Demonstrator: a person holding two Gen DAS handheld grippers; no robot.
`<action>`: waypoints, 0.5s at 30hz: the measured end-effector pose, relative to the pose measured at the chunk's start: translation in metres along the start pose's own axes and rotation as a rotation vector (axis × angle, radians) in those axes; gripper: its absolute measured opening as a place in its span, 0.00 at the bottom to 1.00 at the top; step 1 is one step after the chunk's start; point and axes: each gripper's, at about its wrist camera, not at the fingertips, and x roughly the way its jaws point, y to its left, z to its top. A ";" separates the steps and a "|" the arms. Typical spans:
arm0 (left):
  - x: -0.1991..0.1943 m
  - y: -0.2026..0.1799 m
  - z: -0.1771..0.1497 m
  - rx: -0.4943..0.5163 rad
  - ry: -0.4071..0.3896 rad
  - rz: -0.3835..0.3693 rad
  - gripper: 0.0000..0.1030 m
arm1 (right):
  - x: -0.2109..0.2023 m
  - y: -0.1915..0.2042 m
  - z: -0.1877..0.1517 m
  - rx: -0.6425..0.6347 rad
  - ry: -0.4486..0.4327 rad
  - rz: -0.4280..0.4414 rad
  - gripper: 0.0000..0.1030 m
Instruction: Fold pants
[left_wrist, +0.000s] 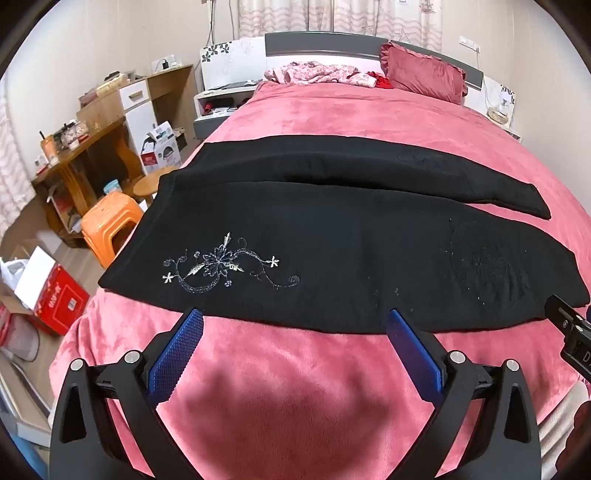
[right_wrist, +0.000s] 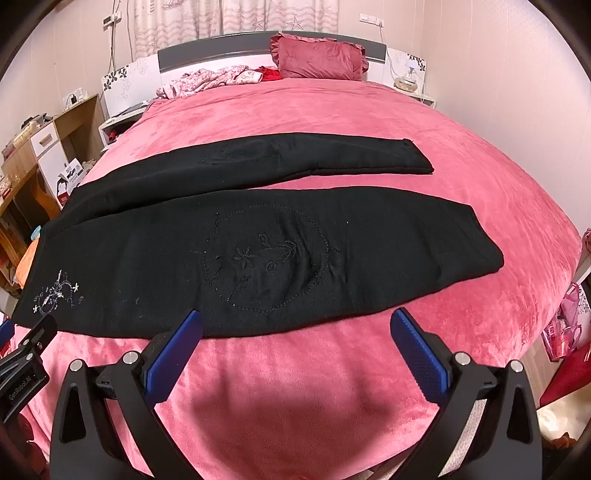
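Note:
Black pants (left_wrist: 332, 236) lie flat across the pink bed, waist at the left, both legs stretched to the right. They also show in the right wrist view (right_wrist: 258, 236). White floral embroidery (left_wrist: 221, 264) marks the near leg by the waist. My left gripper (left_wrist: 295, 323) is open and empty, its blue pads just short of the near hem edge. My right gripper (right_wrist: 297, 323) is open and empty, at the near edge of the same leg further right. The right gripper's body shows at the edge of the left wrist view (left_wrist: 570, 332).
The pink blanket (left_wrist: 314, 387) covers the bed. A red pillow (right_wrist: 317, 61) and crumpled floral clothes (right_wrist: 210, 83) lie at the headboard. An orange stool (left_wrist: 110, 225), wooden desk (left_wrist: 85, 147) and boxes (left_wrist: 55, 295) stand left of the bed.

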 end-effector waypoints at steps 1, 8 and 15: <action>0.000 0.000 0.000 0.000 -0.003 0.000 0.96 | 0.000 0.000 0.000 0.000 0.001 -0.001 0.98; 0.001 0.002 0.000 0.000 -0.003 0.003 0.96 | 0.000 -0.001 0.001 0.001 0.002 0.002 0.98; -0.001 0.000 0.000 0.003 -0.006 0.004 0.96 | 0.000 0.000 0.000 0.001 0.002 0.000 0.98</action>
